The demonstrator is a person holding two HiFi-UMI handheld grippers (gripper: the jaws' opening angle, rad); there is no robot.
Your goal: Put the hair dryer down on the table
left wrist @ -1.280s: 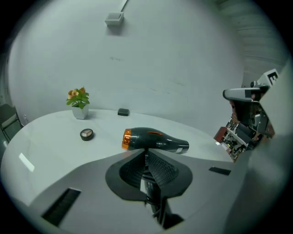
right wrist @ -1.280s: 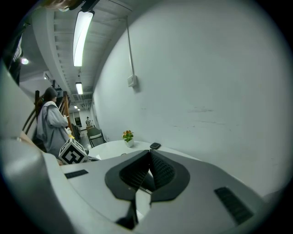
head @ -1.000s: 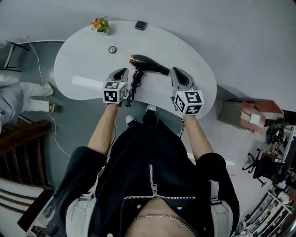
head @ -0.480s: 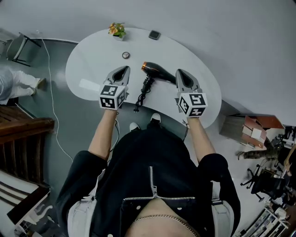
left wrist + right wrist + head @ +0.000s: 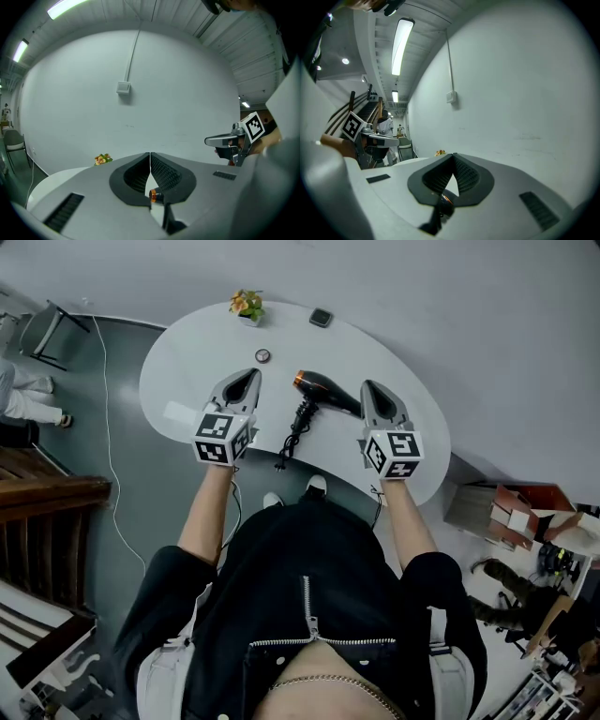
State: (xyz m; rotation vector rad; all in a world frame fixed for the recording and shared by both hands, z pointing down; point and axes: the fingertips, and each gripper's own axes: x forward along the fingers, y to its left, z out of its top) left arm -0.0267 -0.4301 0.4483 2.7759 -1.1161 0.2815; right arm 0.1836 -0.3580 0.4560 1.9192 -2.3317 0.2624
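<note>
While both claws hung empty | left gripper [image 5: 246, 379]: jaws pressed together | right gripper [image 5: 372, 390]: jaws pressed together | hair dryer [image 5: 323, 390]: lay on table [image 5: 187, 362] between the 2 grippers, just beside the right | cord [image 5: 292, 435]: trailed between them.

Head view:
- plant [image 5: 247, 305], top centre, orange and green
- dark flat slab [image 5: 322, 318], right of plant, apart from it
- small round disc [image 5: 262, 356], just below plant
- white cable [image 5: 101, 427], runs down grey floor at left
- chair [image 5: 47, 324], upper left corner
- person's legs [image 5: 19, 385], left edge
- wooden rail [image 5: 47, 493], left edge, below legs
- boxes [image 5: 506, 512], right

Left gripper view: wall box [image 5: 123, 87], conduit rising from it.

Right gripper view: strip light [image 5: 401, 44], upper left, lit.
</note>
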